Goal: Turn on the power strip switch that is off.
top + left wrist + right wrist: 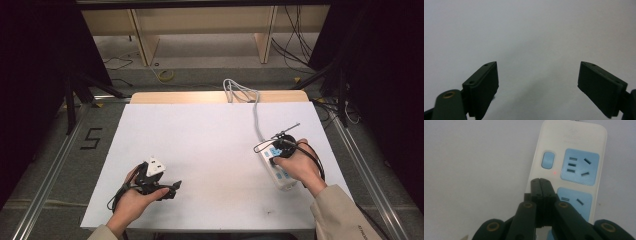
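On the white table, the clenched right gripper hovers over a white power strip with blue sockets, its grey cord trailing away, while the left gripper gapes empty.

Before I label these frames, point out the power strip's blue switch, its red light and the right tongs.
blue switch (548, 160), right gripper view, centre of the button.
red light (554, 172), right gripper view, the lit dot.
right tongs (541, 180), right gripper view, closed tips.
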